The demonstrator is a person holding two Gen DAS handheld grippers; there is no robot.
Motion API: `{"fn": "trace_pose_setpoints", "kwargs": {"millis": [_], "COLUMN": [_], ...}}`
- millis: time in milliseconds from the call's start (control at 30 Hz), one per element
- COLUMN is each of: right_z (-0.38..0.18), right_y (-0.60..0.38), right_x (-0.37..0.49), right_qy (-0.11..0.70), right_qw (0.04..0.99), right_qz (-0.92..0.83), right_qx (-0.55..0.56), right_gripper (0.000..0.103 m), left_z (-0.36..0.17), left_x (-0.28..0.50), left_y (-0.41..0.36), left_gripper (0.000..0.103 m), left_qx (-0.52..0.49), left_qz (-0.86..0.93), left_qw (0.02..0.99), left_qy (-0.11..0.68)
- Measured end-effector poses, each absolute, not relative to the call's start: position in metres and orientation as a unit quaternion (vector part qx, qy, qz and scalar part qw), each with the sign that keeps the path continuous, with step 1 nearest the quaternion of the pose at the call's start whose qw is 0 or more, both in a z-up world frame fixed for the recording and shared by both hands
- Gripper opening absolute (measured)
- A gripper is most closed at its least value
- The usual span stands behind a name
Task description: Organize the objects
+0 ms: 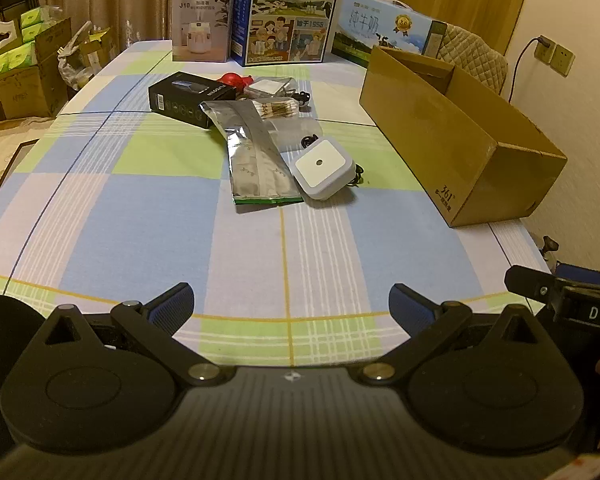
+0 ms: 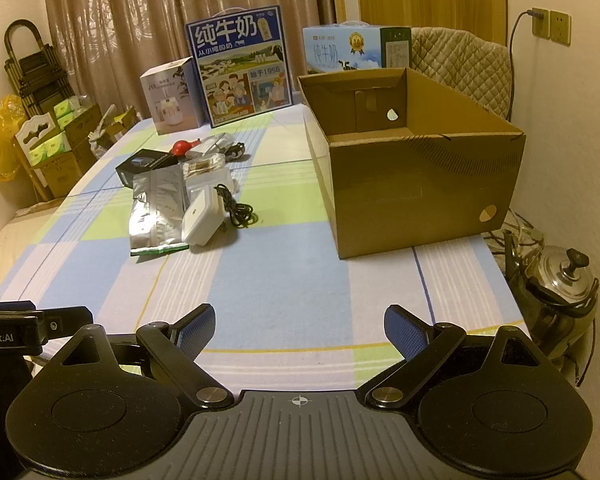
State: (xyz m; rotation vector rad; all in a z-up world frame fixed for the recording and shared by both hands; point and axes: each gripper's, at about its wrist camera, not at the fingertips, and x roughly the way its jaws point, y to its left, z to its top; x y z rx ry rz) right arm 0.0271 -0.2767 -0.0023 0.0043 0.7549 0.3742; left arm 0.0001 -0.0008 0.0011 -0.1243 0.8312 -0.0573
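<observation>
- Left wrist view: left gripper (image 1: pixel 291 307) fingers spread wide, nothing between them, hovering over the near part of the bench (image 1: pixel 140 216) with its checked cloth.
- Clutter pile sits well ahead of the fingers, mid-bench: silver foil pouch (image 1: pixel 256 160), white square plug-in device (image 1: pixel 325 168) leaning on the pouch's right edge, black box (image 1: pixel 190 98) behind on the left.
- Open cardboard box (image 1: pixel 460 136) ahead to the right, well apart from the fingers; its inside is not visible from here.
- Red item (image 1: pixel 232 79), clear packets and small dark bits behind the pouch are too small to identify.
- Right gripper's body is cut off at the right edge.
- Right wrist view: right gripper (image 2: pixel 299 330) fingers also fully apart, empty, over the near bench edge.
- Pile is ahead and left of the fingers: foil pouch (image 2: pixel 156 208), white device (image 2: pixel 202 216) touching it, black cord (image 2: pixel 238 210) coiled just right of the device.
- Cardboard box (image 2: pixel 420 196) ahead and right, open top, looks empty in the visible part; near floor of the box is hidden by its front wall.
- Metal kettle (image 2: pixel 556 288) off the bench at the right, partly cut off.
</observation>
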Motion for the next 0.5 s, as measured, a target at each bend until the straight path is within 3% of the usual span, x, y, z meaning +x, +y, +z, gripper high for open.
{"fn": "trace_pose_setpoints", "kwargs": {"millis": [500], "right_z": [-0.0014], "right_y": [-0.2765], "right_x": [0.0273], "right_qy": [0.367], "right_qw": [0.912], "right_qz": [0.183], "right_qx": [0.002], "right_gripper": [0.089], "left_z": [0.0001], "left_x": [0.0007], "left_y": [0.0005], "left_gripper": [0.102], "left_qx": [-0.061], "left_qz": [-0.026], "left_qw": [0.913], "left_qy": [0.403]}}
